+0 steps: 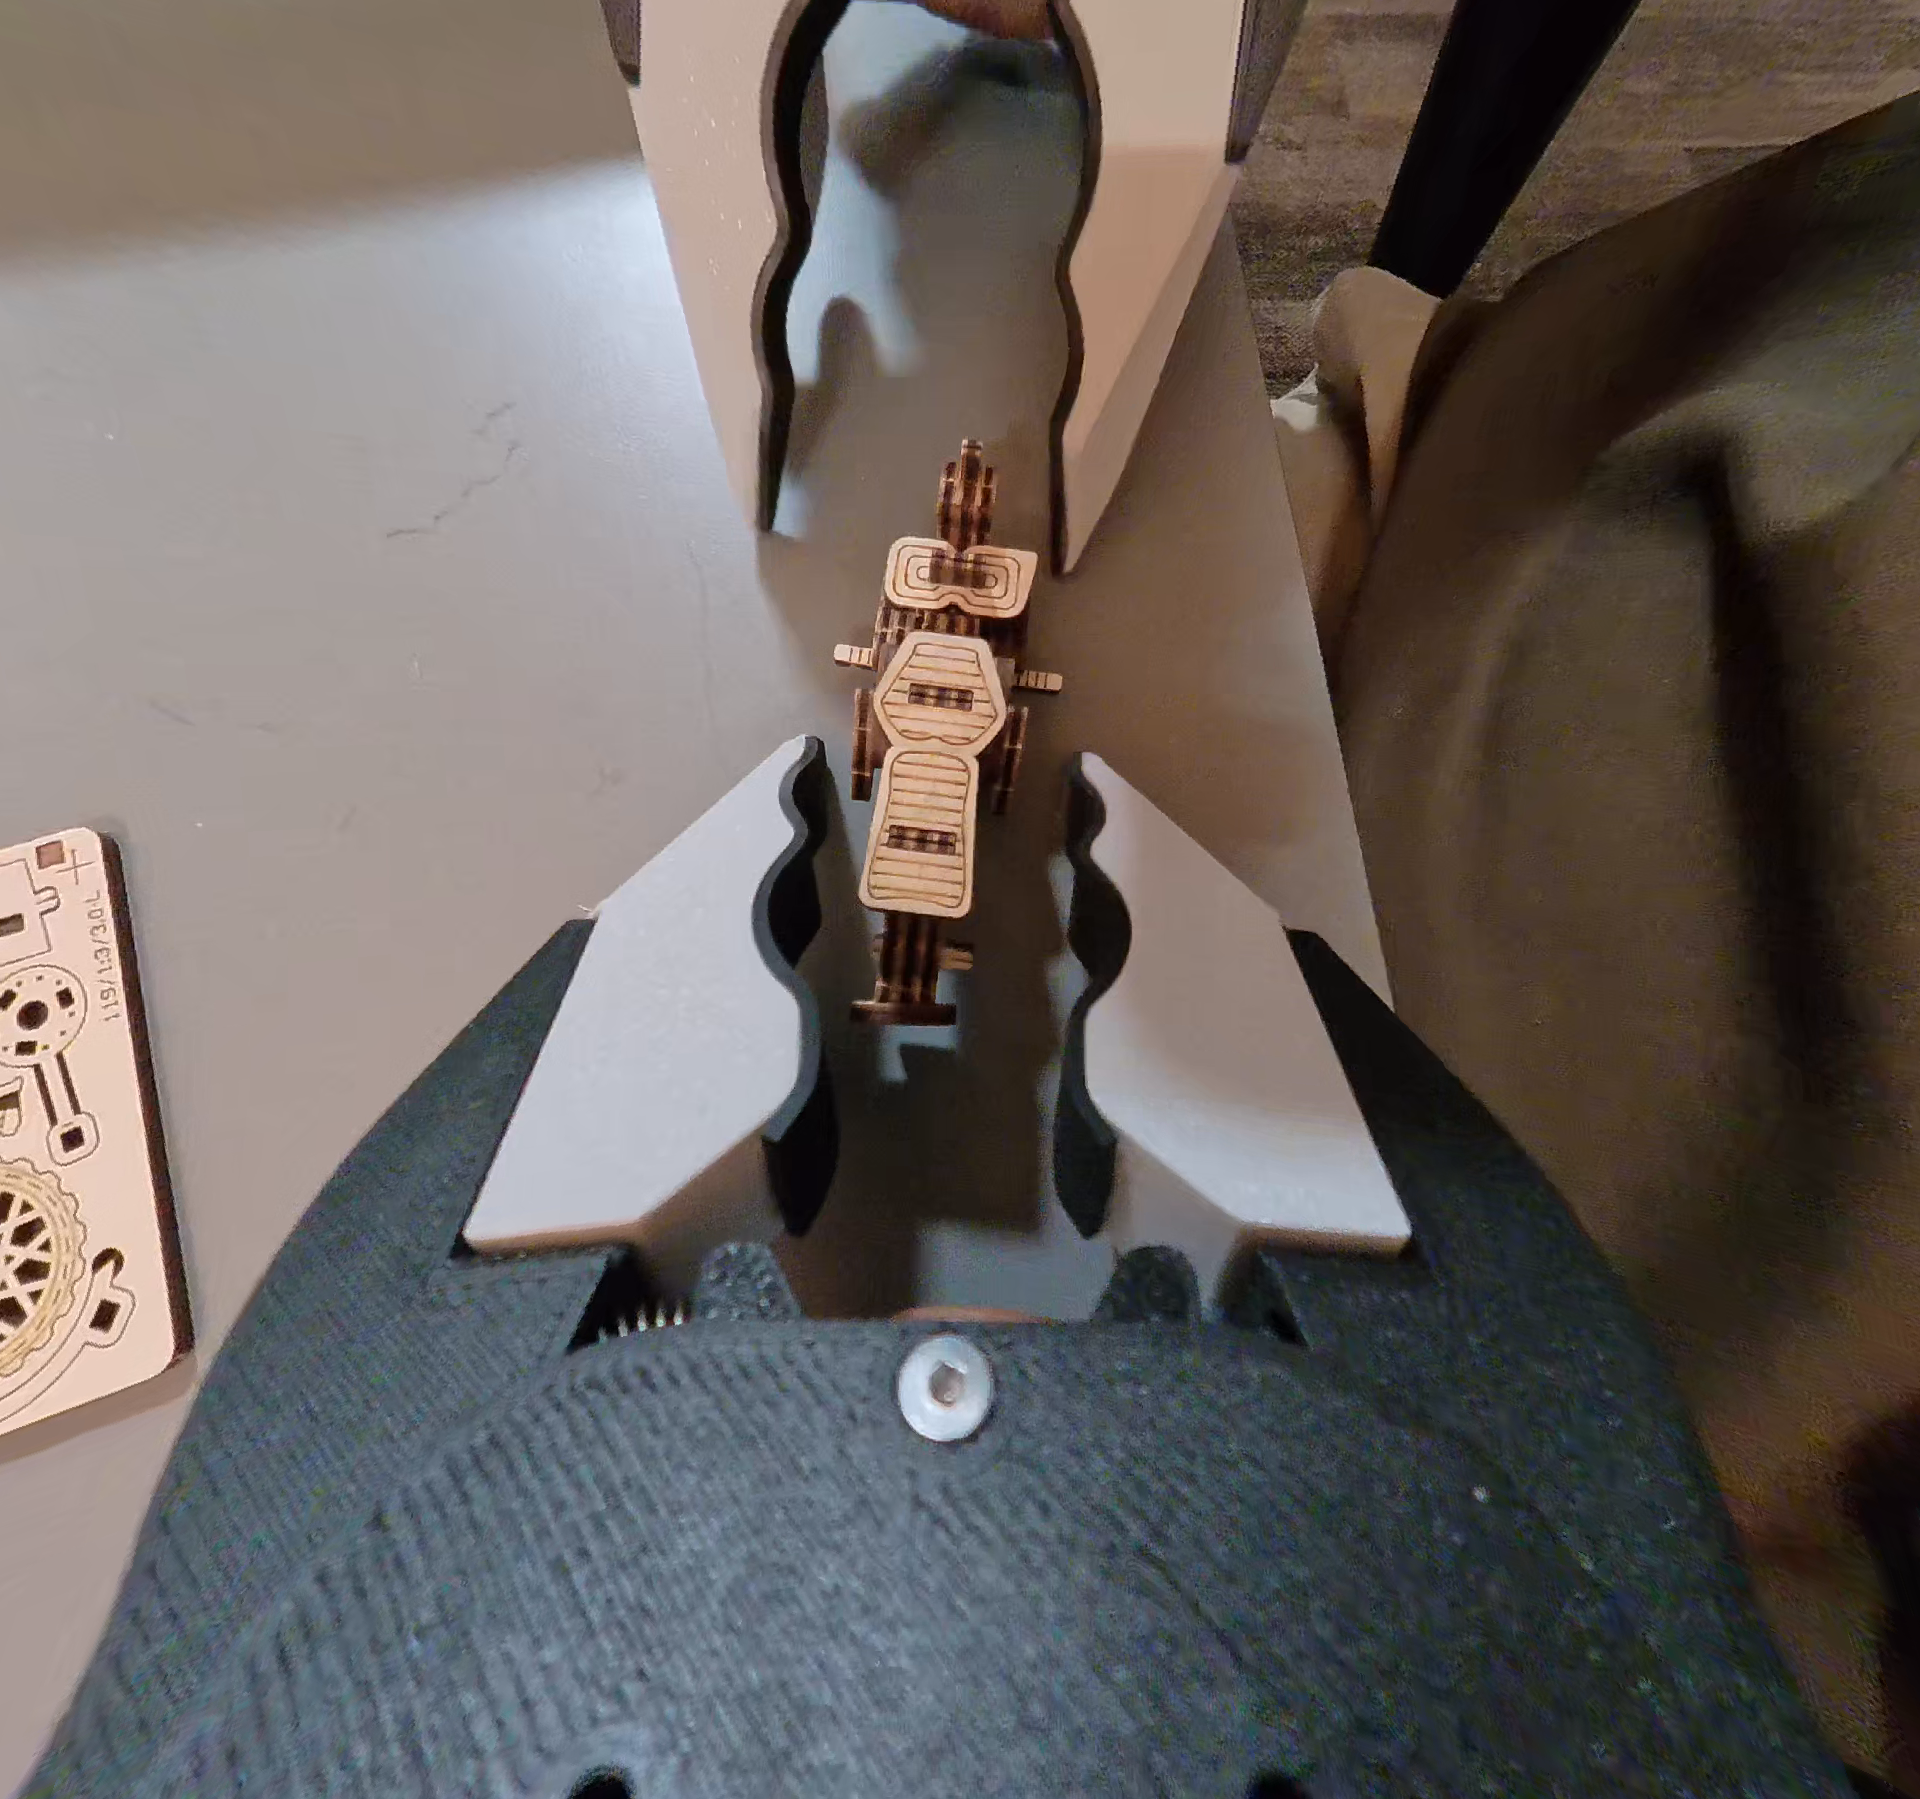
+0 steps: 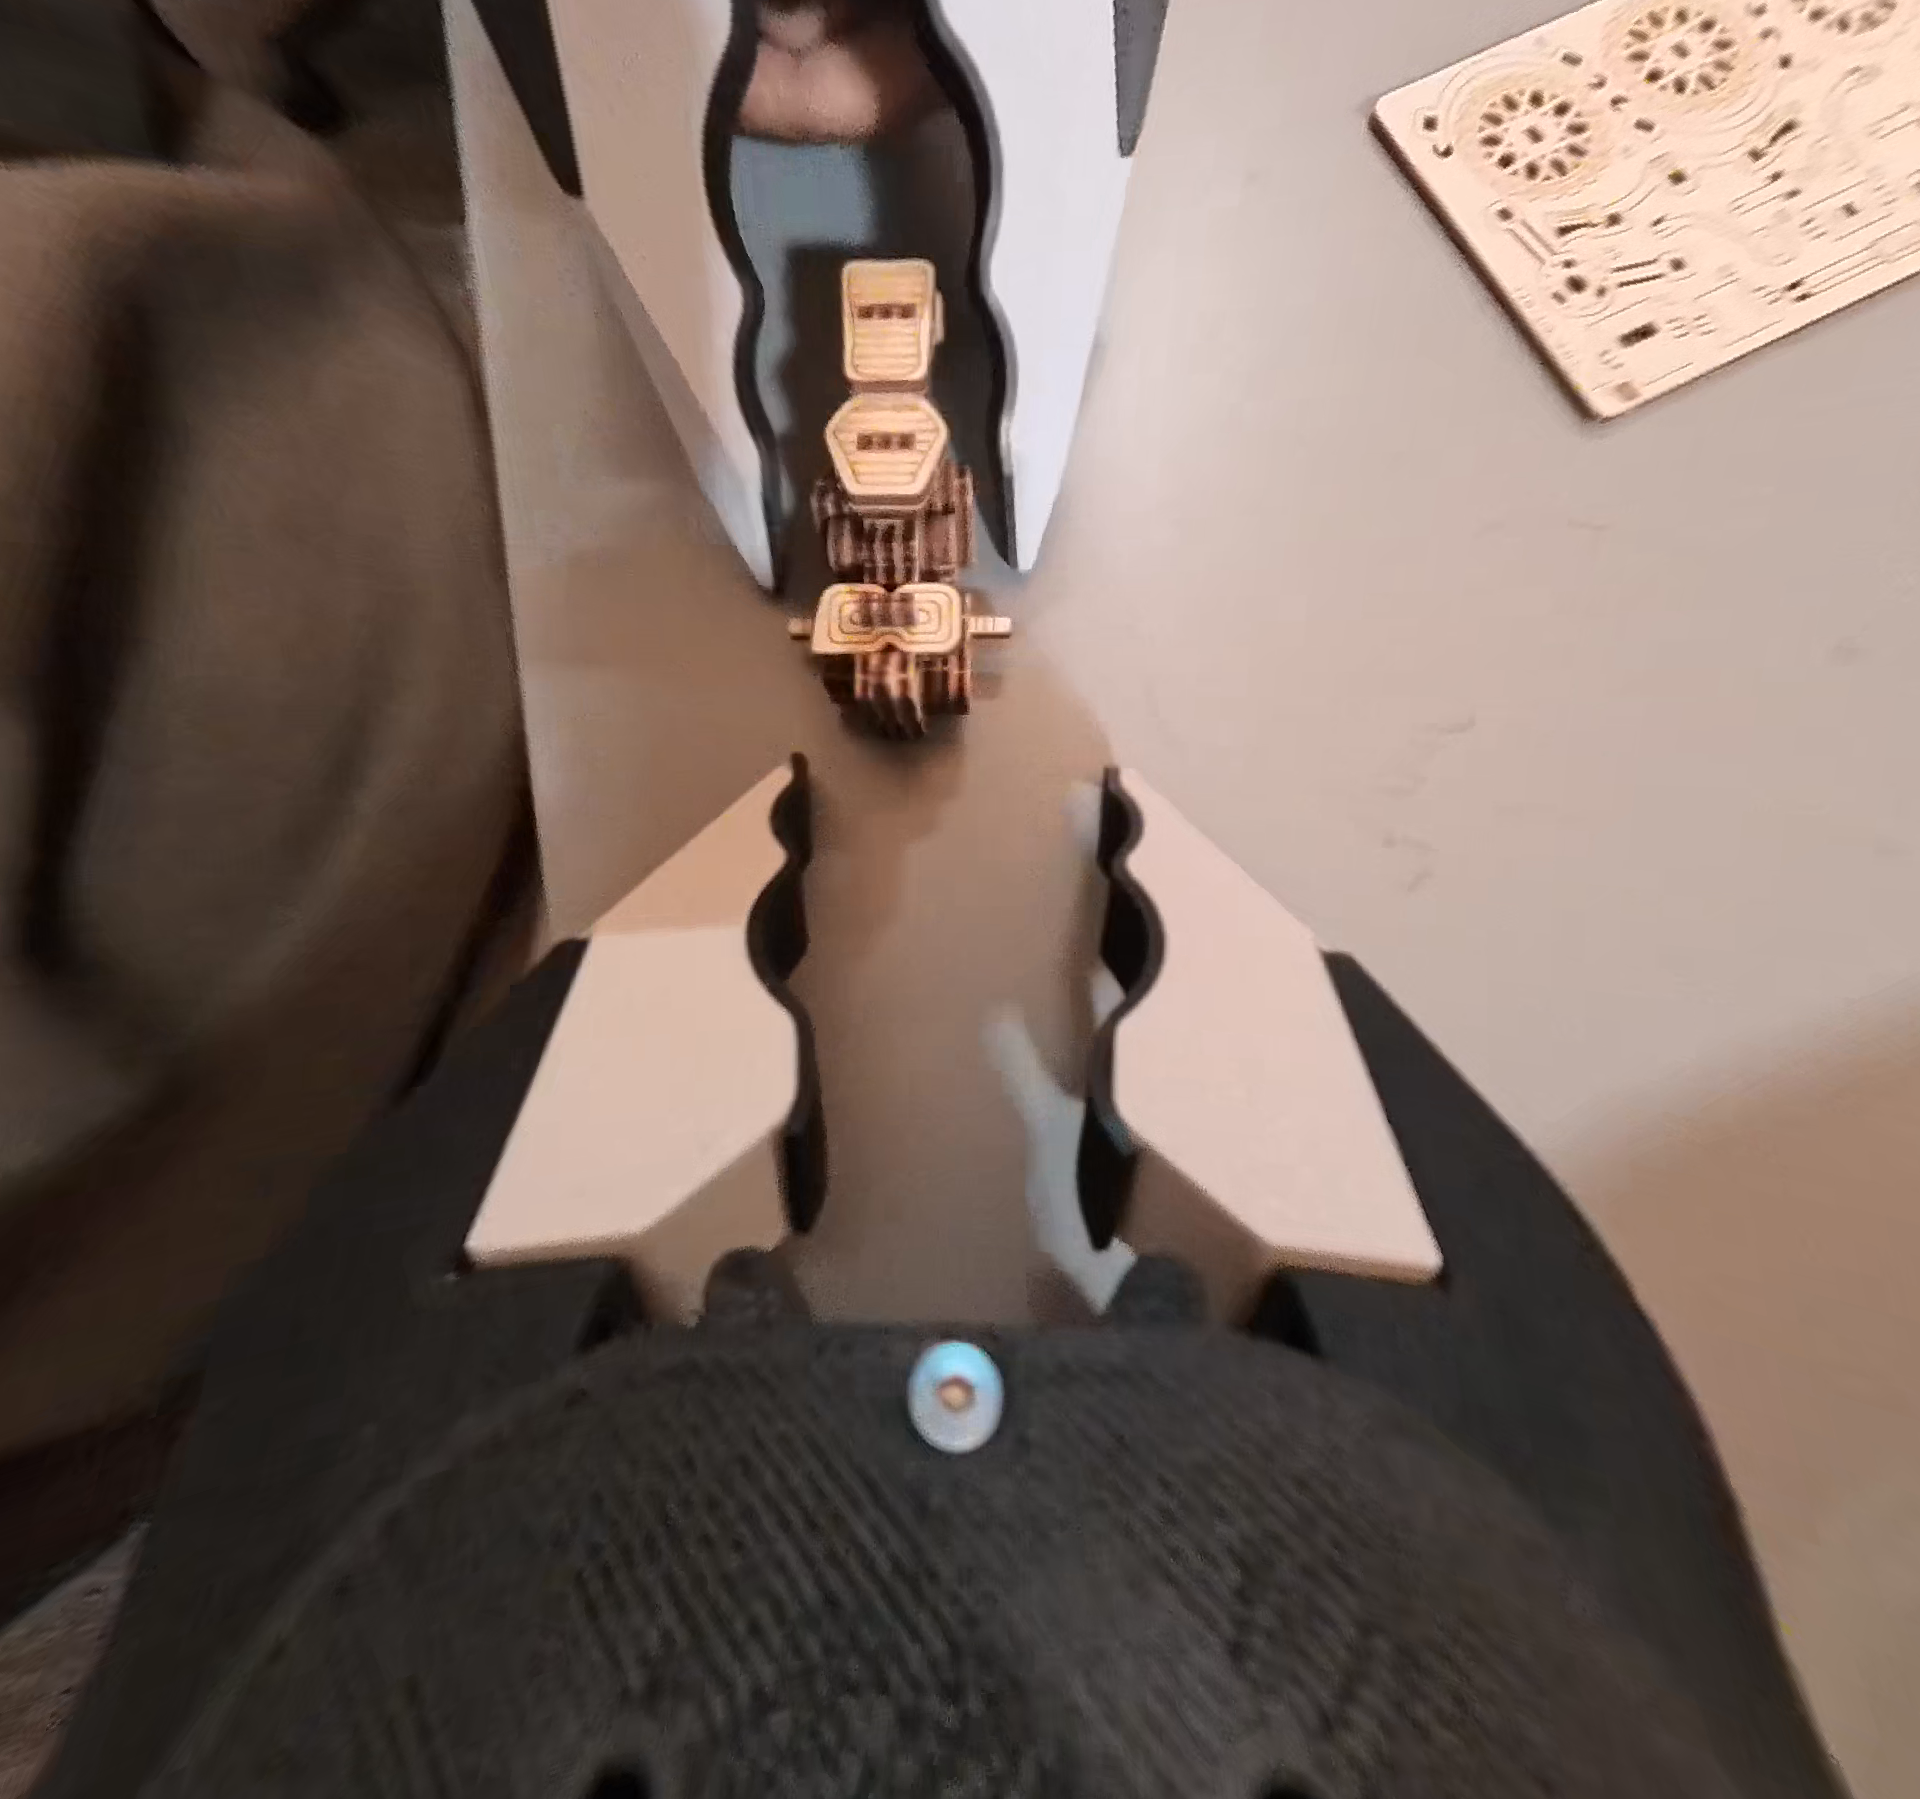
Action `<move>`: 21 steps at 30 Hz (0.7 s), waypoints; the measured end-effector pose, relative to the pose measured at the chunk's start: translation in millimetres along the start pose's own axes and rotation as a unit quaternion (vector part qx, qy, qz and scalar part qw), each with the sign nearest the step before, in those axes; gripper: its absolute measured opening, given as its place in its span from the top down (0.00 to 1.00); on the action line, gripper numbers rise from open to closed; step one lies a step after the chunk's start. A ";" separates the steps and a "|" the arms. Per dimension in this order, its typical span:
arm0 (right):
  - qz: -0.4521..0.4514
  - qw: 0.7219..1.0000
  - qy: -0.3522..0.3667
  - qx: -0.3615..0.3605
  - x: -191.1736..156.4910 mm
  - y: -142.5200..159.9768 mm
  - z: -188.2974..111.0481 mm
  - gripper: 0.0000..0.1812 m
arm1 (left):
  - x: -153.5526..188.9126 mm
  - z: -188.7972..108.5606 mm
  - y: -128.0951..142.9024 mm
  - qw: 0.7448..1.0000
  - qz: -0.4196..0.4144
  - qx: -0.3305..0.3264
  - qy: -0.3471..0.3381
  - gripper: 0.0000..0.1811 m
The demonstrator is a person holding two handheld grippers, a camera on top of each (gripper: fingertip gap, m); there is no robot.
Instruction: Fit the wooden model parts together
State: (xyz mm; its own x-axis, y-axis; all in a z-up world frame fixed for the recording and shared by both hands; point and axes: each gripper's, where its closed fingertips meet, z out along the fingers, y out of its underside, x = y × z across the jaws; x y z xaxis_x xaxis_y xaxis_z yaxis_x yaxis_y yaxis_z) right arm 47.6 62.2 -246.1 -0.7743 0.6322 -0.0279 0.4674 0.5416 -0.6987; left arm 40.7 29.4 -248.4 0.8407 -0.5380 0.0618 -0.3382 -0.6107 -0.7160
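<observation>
Wooden motorcycle model (image 1: 940, 741) standing upright on bench (image 1: 364, 502), sitting between left gripper (image 1: 940, 762) and right gripper (image 2: 951, 778). Both jaws spread, gripping nothing. Risk: closing off-centre, tipping model, snapping thin side pegs.

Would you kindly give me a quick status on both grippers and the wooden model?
Left gripper open, fingers either side of wooden model, no grip. Right gripper open, facing it, just short. Model upright on table; nothing in the way.
</observation>
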 end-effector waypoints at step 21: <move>-0.027 1.000 0.007 0.002 -15.7 -15.2 16.6 0.63 | -0.2 -0.2 -0.3 1.000 0.008 0.001 -0.008 0.84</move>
State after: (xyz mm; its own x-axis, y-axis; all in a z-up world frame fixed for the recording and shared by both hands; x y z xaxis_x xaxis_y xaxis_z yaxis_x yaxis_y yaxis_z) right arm 45.5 34.8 -246.9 -0.7922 0.6100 0.0201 0.4233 0.5728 -0.7020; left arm 40.5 29.6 -248.0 0.8416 -0.5388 0.0390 -0.3512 -0.6006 -0.7183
